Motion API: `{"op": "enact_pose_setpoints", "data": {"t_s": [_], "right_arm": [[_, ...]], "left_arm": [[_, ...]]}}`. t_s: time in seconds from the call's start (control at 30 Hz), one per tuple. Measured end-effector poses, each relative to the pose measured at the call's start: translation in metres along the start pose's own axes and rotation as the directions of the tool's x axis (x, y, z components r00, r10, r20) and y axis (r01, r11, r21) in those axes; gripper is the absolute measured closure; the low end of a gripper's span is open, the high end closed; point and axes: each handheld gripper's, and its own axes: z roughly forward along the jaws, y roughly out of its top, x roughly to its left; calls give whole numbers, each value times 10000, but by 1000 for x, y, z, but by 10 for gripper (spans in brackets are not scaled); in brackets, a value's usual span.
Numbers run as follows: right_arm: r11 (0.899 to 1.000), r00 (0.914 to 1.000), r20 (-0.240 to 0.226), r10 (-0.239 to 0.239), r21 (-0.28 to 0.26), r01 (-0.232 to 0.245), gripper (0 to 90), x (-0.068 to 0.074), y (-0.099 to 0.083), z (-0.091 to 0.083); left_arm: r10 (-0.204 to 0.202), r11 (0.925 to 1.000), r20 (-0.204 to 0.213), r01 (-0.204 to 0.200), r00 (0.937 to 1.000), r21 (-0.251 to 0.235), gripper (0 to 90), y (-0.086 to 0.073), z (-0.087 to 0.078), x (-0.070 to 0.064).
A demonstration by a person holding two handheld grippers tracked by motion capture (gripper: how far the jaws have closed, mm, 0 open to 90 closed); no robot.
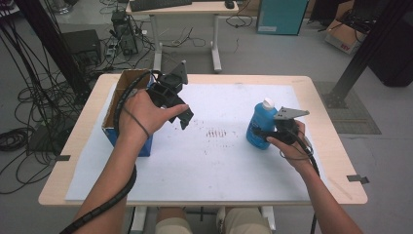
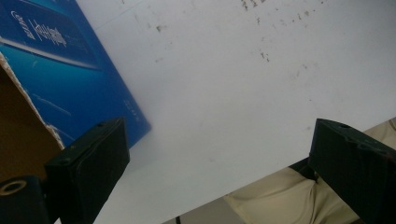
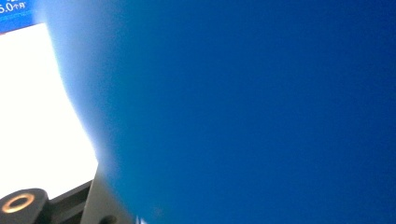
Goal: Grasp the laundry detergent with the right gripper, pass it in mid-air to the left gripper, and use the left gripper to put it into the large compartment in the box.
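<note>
Meanwhile, right hand-held gripper (image 1: 267,135) clamps blue bottle (image 1: 258,124); left hand-held gripper (image 1: 181,117) gapes.

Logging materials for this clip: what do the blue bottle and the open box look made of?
Blue bottle: likely translucent plastic, smooth, glossy, with a white cap; the right gripper is at it.
Open box: cardboard, raw brown inside with a torn edge, glossy blue print outside.

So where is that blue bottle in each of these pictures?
High view: the bottle stands right of centre on the white sheet, with the right gripper at its side.
Left gripper view: not in it; here are the blue box and the sheet.
Right gripper view: its blue wall is pressed up close, across most of the picture.
Shared landmark: the white sheet.
</note>
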Motion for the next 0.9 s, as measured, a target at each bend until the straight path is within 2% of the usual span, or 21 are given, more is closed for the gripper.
{"op": "enact_pose_setpoints", "data": {"t_s": [0.17, 0.9], "right_arm": [[10000, 10000, -8, 40, 7, -40, 453, 0, 0, 0], [10000, 10000, 16, 28, 45, -28, 466, 0, 0, 0]], "left_arm": [[-50, 10000, 83, 50, 10000, -2, 56, 0, 1, -1], [22, 10000, -12, -22, 10000, 1, 56, 1, 0, -2]]}}
